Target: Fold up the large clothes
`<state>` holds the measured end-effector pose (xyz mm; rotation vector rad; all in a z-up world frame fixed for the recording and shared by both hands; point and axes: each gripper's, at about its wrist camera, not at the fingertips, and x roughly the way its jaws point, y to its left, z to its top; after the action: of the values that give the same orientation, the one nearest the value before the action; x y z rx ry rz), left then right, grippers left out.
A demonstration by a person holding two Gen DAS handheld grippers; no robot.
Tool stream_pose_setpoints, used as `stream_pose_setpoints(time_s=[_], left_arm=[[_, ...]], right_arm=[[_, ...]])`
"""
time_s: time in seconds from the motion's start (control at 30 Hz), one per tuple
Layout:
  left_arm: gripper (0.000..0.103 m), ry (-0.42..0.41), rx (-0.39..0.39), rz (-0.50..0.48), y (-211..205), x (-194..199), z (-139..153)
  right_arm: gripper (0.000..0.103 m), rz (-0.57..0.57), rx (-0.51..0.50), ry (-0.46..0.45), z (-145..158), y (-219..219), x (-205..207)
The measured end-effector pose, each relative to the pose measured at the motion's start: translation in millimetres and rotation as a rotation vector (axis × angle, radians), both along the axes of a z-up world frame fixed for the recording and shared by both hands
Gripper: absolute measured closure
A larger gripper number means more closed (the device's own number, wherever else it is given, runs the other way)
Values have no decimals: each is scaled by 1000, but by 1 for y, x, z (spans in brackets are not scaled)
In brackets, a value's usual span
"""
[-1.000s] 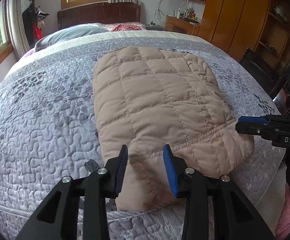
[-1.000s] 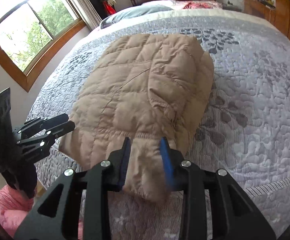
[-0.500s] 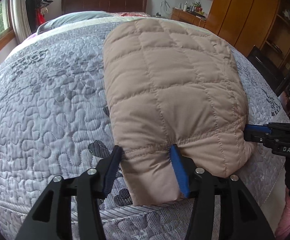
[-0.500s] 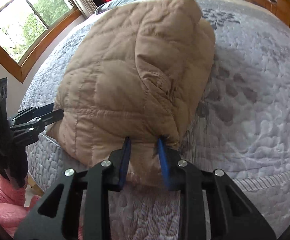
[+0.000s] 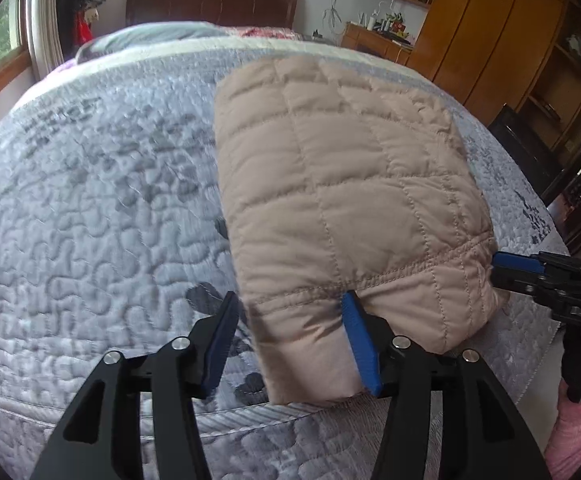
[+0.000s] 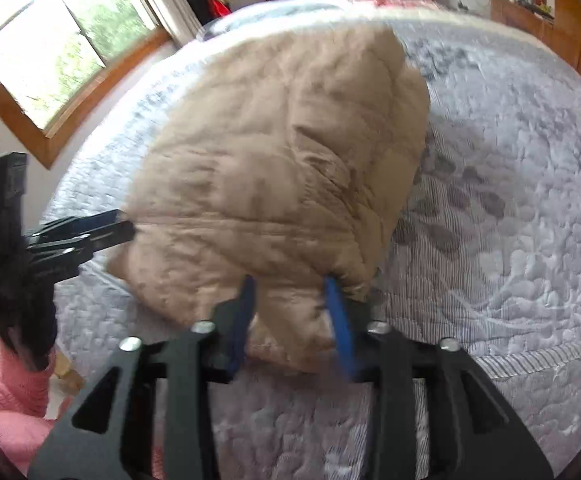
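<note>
A tan quilted padded jacket (image 5: pixel 342 184) lies folded lengthwise on the bed, its hem toward me. My left gripper (image 5: pixel 290 320) is open, its jaws either side of the hem's left corner, with a gap at the left pad. My right gripper (image 6: pixel 290 304) is also open, with the hem's right corner (image 6: pixel 290 320) between its pads; it shows at the right of the left wrist view (image 5: pixel 522 268). The left gripper shows at the left of the right wrist view (image 6: pixel 90 232). The jacket's near end is raised off the bed (image 6: pixel 510 240).
The grey quilted bedspread (image 5: pixel 90 220) covers the bed. A pillow (image 5: pixel 158 36) and dark headboard (image 5: pixel 210 4) are at the far end. Wooden wardrobes (image 5: pixel 490 28) stand right, a window (image 6: pixel 62 52) left. A pink sleeve (image 6: pixel 6 392) is behind the left gripper.
Both grippers moved forward and closer onto the jacket's hem, and its near end has bunched and lifted toward the headboard. The jaws of both have stayed apart.
</note>
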<state>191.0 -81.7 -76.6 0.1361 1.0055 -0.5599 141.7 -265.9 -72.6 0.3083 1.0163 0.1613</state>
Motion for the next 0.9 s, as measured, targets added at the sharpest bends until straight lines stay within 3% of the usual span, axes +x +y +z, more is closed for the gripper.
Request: stream_pose_setpoints(time_s=[0.1, 0.2, 0.33, 0.63, 0.9], left_arm=[[49, -36, -7, 2, 6, -2, 15], [48, -45, -12, 9, 8, 0, 24], [40, -40, -16, 16, 7, 3, 27], [26, -21, -30, -7, 2, 23, 25], [24, 16, -39, -19, -3, 49, 14]], right_arm=[[37, 8, 33, -64, 19, -6, -10], [27, -15, 32, -103, 33, -17, -11], [14, -46, 85, -119, 36, -39, -2], [12, -67, 290, -92, 7, -81, 29], [11, -29, 389, -58, -19, -86, 54]])
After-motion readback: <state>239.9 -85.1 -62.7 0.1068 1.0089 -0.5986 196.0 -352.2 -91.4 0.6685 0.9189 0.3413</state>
